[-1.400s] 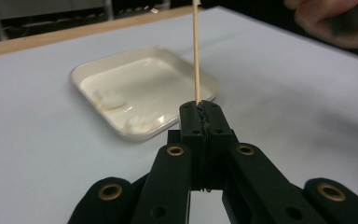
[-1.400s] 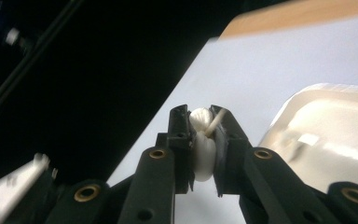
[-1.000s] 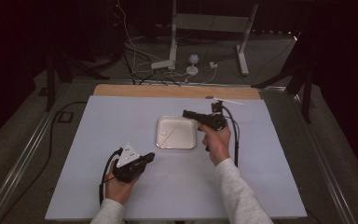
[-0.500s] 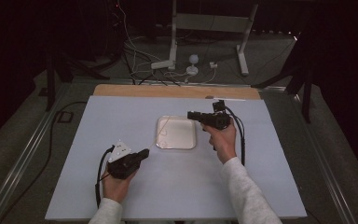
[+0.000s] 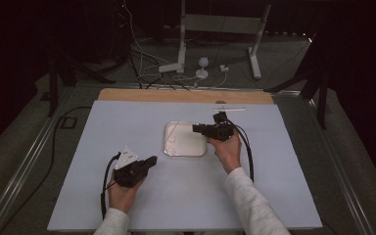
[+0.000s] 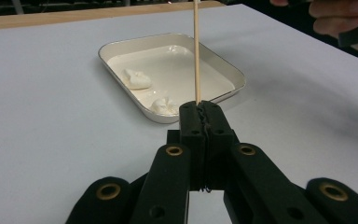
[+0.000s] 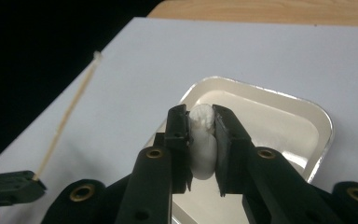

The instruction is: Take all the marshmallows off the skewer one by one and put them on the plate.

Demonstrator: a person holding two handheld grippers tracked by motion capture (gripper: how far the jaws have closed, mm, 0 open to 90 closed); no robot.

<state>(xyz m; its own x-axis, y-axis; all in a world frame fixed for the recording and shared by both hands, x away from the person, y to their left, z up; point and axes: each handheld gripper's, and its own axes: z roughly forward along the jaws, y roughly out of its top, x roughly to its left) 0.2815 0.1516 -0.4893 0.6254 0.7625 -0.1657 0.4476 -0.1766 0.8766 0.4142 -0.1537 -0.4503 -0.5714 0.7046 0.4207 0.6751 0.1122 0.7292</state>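
While the left gripper (image 6: 200, 116) pinches a wooden skewer (image 6: 196, 51), the right gripper (image 7: 200, 123) clamps a white lump (image 7: 202, 140) above the tray (image 7: 279, 100); two more lumps (image 6: 137, 78) lie beyond the left jaws.

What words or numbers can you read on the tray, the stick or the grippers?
None: no word, number or sign can be read.
The white tray is plain.
The wooden stick is bare.
The left gripper and right gripper show black jaws with brass rivets, no lettering.
The white lump has no marking.
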